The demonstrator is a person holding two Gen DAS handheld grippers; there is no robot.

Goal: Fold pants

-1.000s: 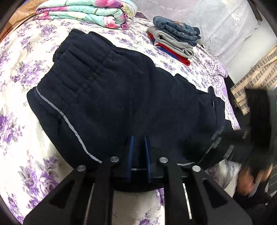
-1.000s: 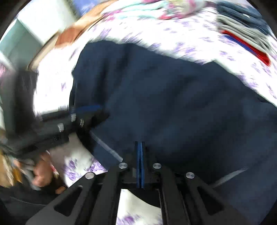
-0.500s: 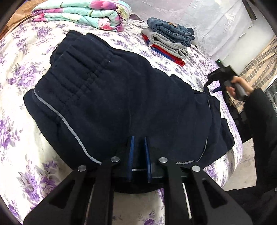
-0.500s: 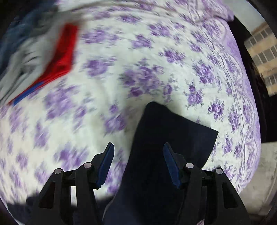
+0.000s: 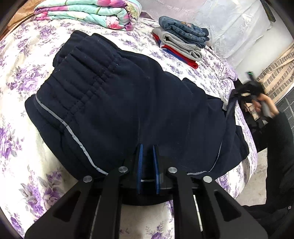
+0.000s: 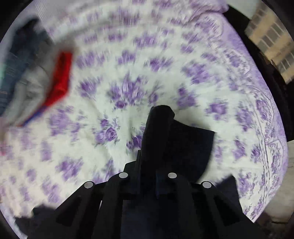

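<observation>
Pants (image 5: pixel 128 103), navy with a grey side stripe, lie spread across the floral bed sheet (image 5: pixel 22 77), waistband toward my far left. Folded quilt (image 5: pixel 88 12) sits at the head of the bed; stack of folded clothes (image 5: pixel 182 42) is beside it, well apart from the pants. My left gripper (image 5: pixel 148 163) is pinching the near edge of the fabric, blue pads almost together. My right gripper (image 6: pixel 148 165) is closing on a bunched leg end, cloth clamped between the pads; that view is motion-blurred.
</observation>
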